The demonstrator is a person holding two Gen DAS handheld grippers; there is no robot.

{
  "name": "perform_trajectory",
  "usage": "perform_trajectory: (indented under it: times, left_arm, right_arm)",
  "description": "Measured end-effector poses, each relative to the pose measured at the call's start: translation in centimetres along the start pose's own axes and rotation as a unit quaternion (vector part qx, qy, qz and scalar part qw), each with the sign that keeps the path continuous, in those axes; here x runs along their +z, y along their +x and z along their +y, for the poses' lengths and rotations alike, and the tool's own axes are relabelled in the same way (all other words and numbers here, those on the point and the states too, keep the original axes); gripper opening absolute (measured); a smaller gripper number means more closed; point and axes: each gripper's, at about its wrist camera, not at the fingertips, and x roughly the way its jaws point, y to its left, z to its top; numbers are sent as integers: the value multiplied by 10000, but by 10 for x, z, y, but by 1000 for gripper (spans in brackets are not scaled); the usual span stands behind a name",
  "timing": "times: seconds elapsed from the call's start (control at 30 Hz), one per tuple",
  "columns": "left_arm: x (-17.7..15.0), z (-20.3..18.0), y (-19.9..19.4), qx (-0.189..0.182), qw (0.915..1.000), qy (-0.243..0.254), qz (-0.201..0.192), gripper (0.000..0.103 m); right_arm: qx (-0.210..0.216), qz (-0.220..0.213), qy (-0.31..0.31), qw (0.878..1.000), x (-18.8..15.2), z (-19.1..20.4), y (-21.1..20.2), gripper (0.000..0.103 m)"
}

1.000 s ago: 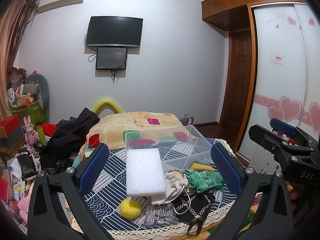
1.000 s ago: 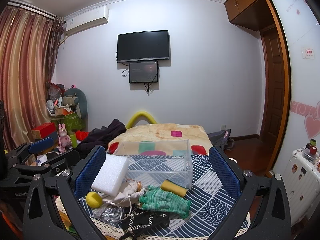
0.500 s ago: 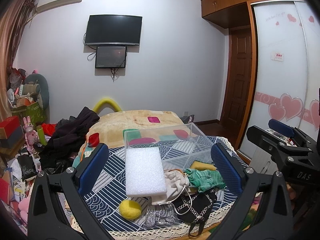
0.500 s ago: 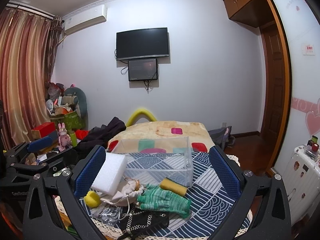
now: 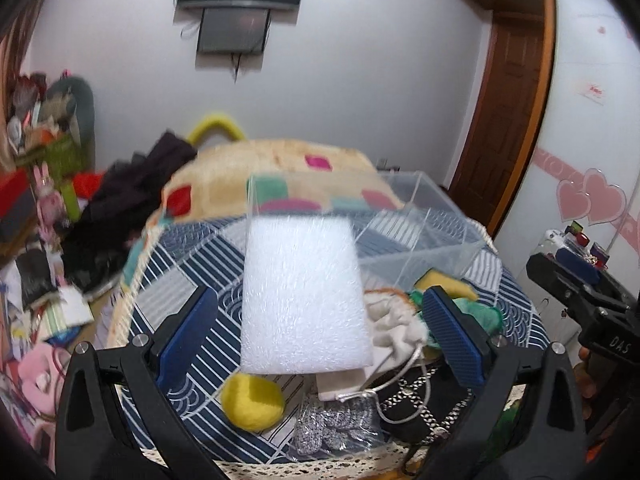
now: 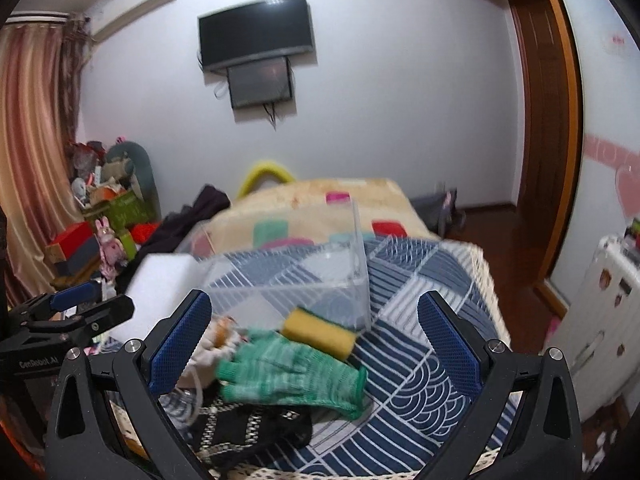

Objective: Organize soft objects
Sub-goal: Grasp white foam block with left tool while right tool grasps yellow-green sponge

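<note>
A white foam block (image 5: 304,296) lies on the blue patterned tablecloth (image 5: 192,276), between the fingers of my open left gripper (image 5: 320,340), untouched. Beside it lie a yellow ball (image 5: 252,400), a cream drawstring pouch (image 5: 394,324), a green glove (image 6: 288,376), a yellow sponge (image 6: 320,332), a silver sequin piece (image 5: 332,428) and a black chain bag (image 6: 256,428). A clear plastic box (image 6: 304,284) stands behind them. My right gripper (image 6: 316,348) is open above the glove and sponge.
A bed with a beige blanket (image 5: 280,172) lies behind the table. Dark clothes (image 5: 132,192) and clutter fill the left floor. A white cabinet (image 6: 600,320) stands at the right. The wooden door (image 5: 508,120) is far right.
Both grippers have moved forward and tilted down toward the table. The foam block now sits between the left fingers, the glove and sponge between the right fingers. The objects have not moved.
</note>
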Motion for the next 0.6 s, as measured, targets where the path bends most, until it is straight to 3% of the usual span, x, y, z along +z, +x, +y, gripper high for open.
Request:
perform_trajectory:
  times: [0.27, 0.47, 0.53, 0.6]
  left_arm:
    - [-9, 9, 42, 10, 9989, -184, 428, 103]
    - [-15, 6, 48, 19, 9994, -40, 357, 102]
    - [-16, 5, 47, 17, 9995, -7, 319, 89]
    - [-16, 4, 48, 8, 9994, 38, 357, 84]
  right_arm:
    - [-6, 746, 303, 9968, -11, -13, 44, 103]
    - [-67, 1075, 398, 9934, -14, -7, 73, 103]
    - [-98, 1168, 413, 9922, -15, -6, 78, 103]
    - [-138, 1232, 448, 9913, -17, -7, 81, 103]
